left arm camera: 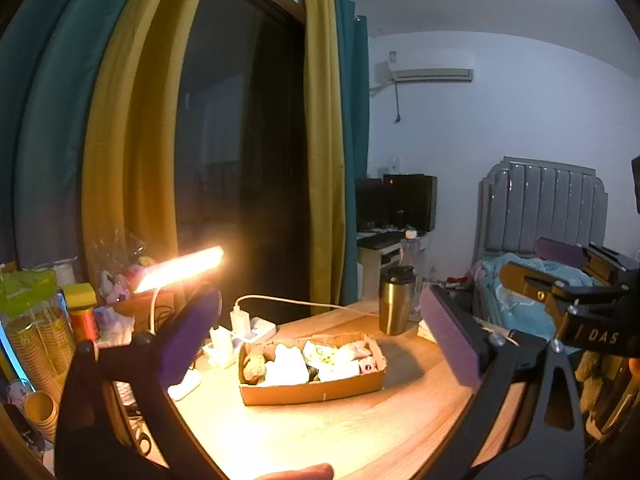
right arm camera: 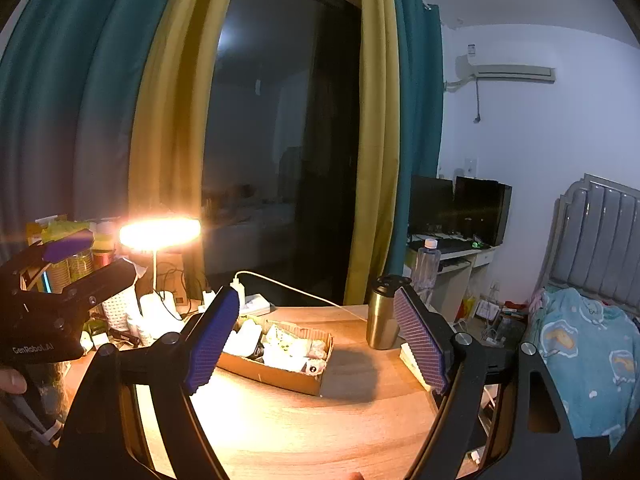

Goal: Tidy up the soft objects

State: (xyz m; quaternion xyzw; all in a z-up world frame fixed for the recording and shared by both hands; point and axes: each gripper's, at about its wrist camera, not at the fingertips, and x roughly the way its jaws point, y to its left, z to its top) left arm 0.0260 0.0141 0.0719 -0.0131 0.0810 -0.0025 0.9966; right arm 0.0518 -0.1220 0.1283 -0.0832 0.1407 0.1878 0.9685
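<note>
Hovering above wooden worktop [left arm camera: 360,432]: left tongs [left arm camera: 320,344] and right tongs [right arm camera: 316,336] both spread wide, empty. Shallow brown cardboard tray [left arm camera: 312,394] mid-worktop holds pale crumpled soft items [left arm camera: 288,364]; likely light, squashy. Pinch raised fold, gently.

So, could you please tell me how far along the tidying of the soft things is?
Done: several soft items already lie in the cardboard box on the table. In hand: nothing; the left gripper and right gripper are both open and empty above the table. Left: I see no loose soft items on the table; whether more remain elsewhere isn't clear.
</note>
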